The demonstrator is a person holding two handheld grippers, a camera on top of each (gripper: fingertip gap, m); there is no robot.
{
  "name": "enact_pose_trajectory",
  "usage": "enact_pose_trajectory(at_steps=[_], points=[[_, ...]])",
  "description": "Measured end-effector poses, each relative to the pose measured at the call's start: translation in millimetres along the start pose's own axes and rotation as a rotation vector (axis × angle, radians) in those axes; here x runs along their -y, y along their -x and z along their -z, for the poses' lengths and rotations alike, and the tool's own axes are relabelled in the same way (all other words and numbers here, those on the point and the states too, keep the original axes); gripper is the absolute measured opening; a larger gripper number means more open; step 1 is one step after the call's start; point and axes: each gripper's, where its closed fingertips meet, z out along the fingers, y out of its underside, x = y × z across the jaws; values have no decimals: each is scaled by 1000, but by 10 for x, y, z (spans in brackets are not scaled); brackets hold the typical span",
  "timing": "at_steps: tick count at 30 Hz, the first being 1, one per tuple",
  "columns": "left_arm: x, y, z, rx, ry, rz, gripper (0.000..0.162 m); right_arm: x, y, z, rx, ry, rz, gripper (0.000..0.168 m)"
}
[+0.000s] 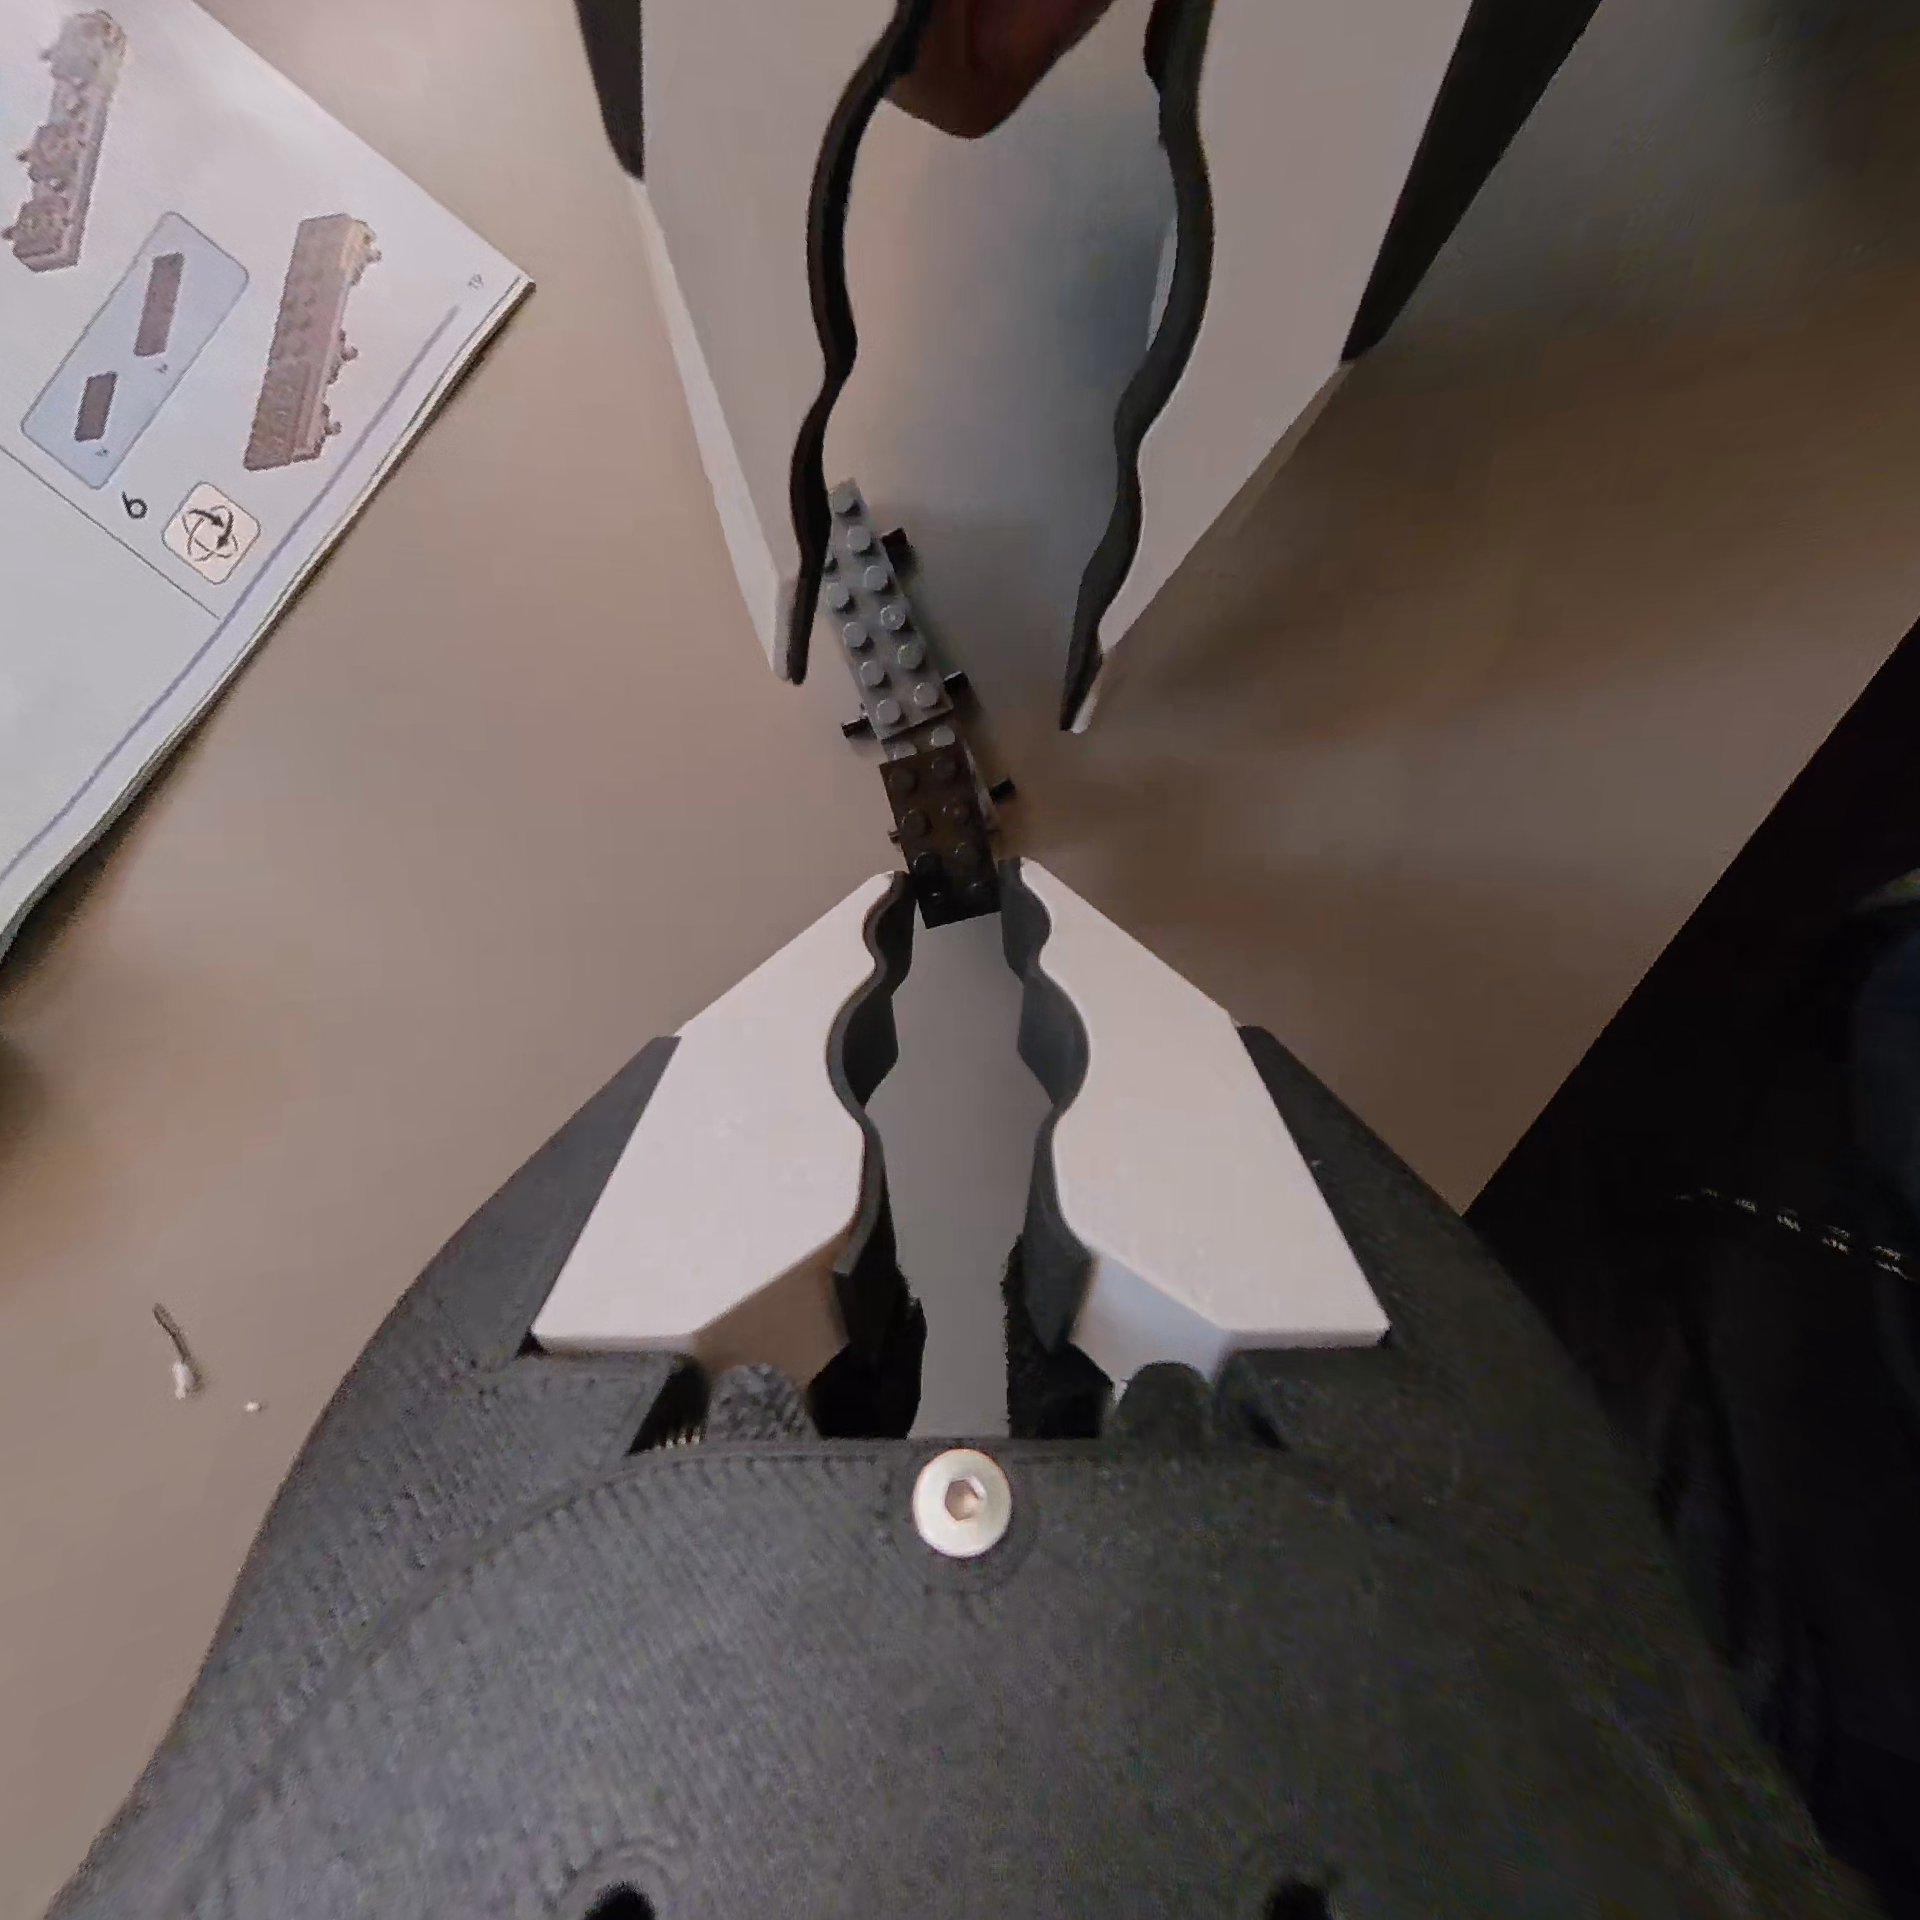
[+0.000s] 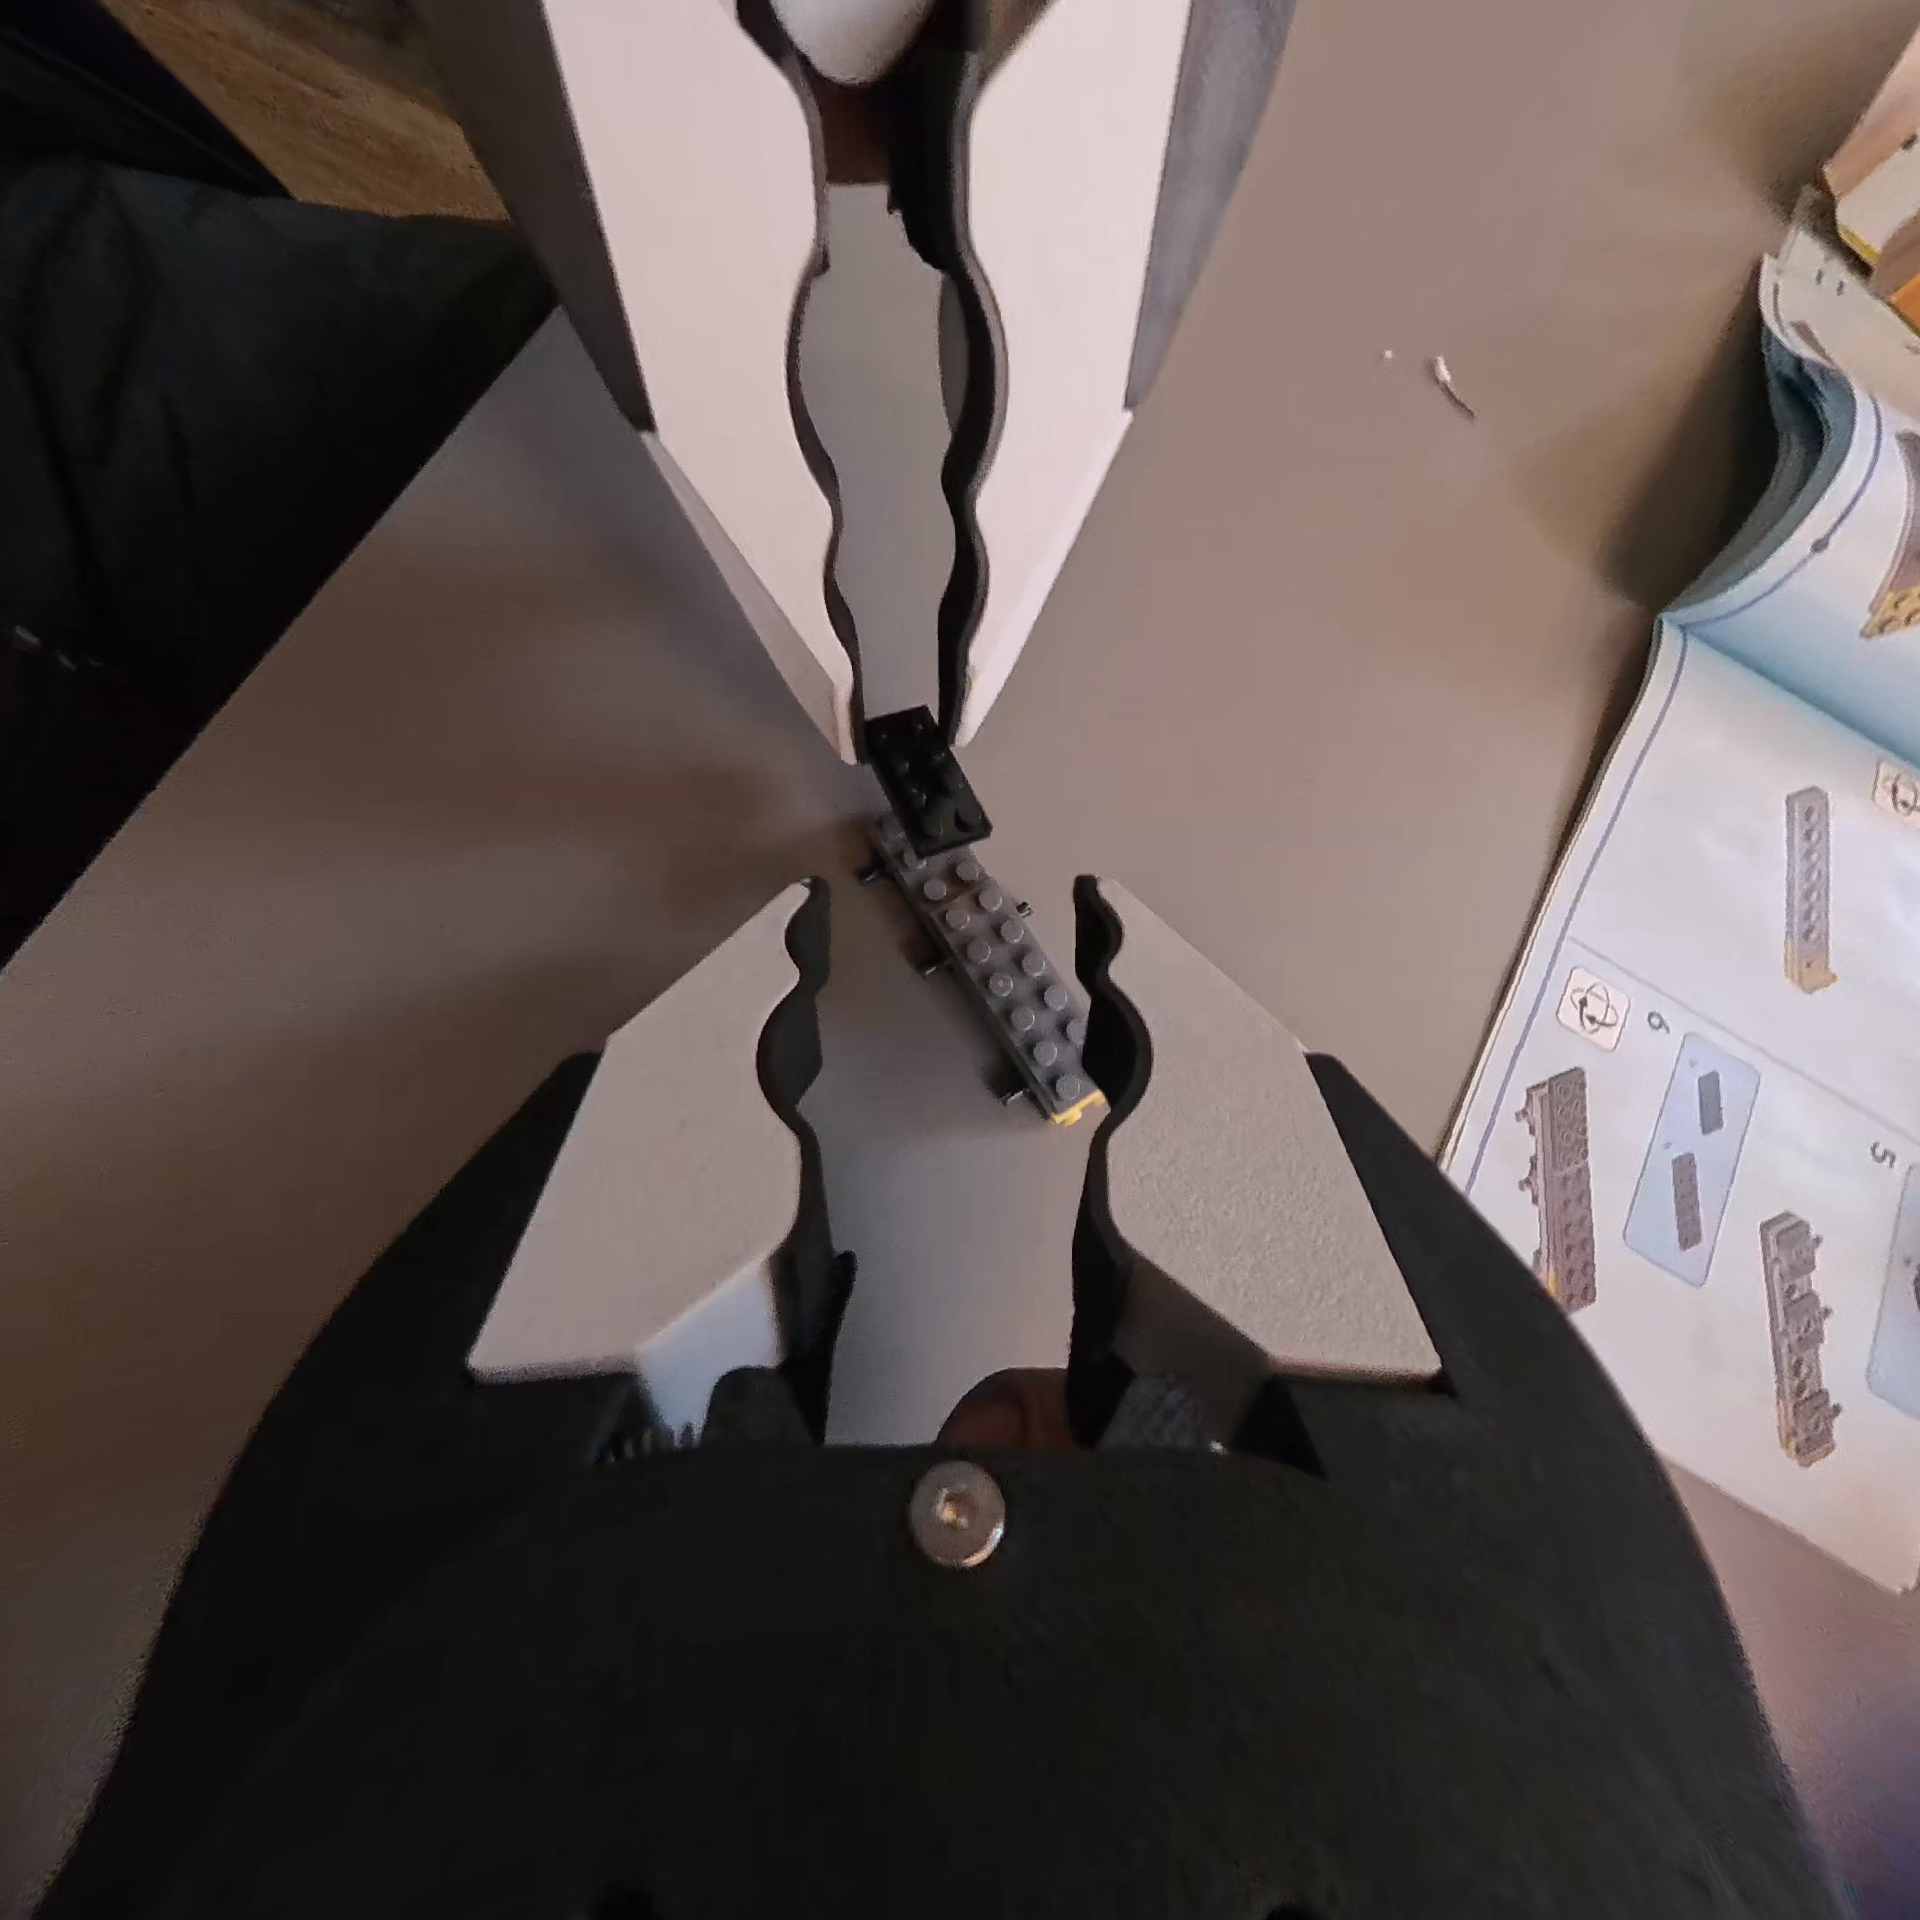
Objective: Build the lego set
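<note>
A long grey studded Lego assembly (image 1: pixel 878 613) with small black pins along its sides lies on the tan table. My left gripper (image 1: pixel 956 878) is shut on a small black plate (image 1: pixel 940 821) and holds it over the near end of the assembly. I cannot tell whether the plate is seated. My right gripper (image 1: pixel 932 694) is open, with its fingers on either side of the assembly. In the right wrist view, the right gripper (image 2: pixel 951 894) straddles the grey assembly (image 2: pixel 997 966), which touches its right finger. The left gripper (image 2: pixel 906 740) holds the black plate (image 2: pixel 928 784) at the far end.
An open instruction booklet (image 1: pixel 208 416) lies on the table at the left, and also shows in the right wrist view (image 2: pixel 1714 987). The table edge (image 1: pixel 1662 904) runs close by, with dark fabric beyond it. Small scraps (image 2: pixel 1449 384) lie on the table. Left and right tips are no more than a few centimetres apart.
</note>
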Motion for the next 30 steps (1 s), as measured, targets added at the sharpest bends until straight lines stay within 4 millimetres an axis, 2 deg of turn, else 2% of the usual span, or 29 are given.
enact_pose_trajectory(at_steps=[11,30], points=[[24,-24,-78,3,58,-4,17,23,37,-99,93,27,107,36],[19,-16,-88,33,108,20,17,-33,37,-178,149,76,140,19]])
